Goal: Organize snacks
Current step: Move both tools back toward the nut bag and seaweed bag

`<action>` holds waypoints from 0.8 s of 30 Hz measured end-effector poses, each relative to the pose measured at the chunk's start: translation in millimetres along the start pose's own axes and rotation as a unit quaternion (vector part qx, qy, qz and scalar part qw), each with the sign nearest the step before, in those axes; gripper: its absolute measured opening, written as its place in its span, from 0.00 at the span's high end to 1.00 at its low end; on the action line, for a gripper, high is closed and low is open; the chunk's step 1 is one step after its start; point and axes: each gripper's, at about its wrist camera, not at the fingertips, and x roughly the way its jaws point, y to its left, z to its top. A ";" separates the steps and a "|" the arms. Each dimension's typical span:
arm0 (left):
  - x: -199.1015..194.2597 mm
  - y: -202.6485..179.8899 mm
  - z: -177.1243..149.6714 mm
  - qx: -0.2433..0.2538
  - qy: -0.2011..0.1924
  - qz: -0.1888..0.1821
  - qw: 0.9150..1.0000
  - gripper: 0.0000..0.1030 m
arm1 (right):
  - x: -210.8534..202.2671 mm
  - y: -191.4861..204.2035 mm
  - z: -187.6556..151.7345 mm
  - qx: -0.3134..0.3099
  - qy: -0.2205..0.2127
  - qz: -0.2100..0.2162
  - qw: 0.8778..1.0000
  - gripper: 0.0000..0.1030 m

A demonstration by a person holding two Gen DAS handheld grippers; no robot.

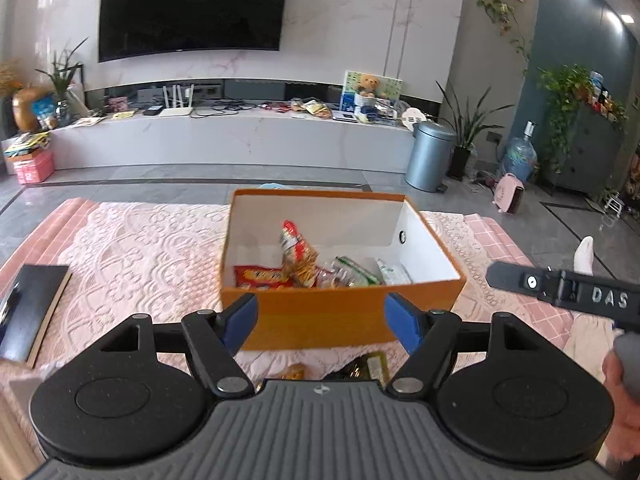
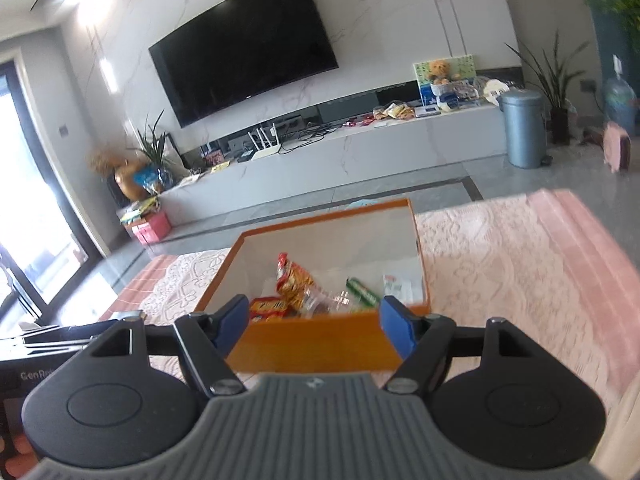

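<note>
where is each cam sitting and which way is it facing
Left wrist: on the left gripper, low over the pink tablecloth, facing the orange box and TV wall; own open blue fingers, the right gripper and a hand show.
Right wrist: on the right gripper, tilted, facing the same box from slightly right; own open fingers show.
Shared: box, snack packets, TV, grey bin.

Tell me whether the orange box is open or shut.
Open. The orange box has no lid on; its white inside shows, with snack packets lying on the bottom in both views.
</note>
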 end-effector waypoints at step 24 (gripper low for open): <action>44.9 45.7 -74.2 -0.075 0.108 -0.010 0.991 0.16 | 49.8 24.7 -114.9 -0.076 0.056 -0.087 0.992 0.26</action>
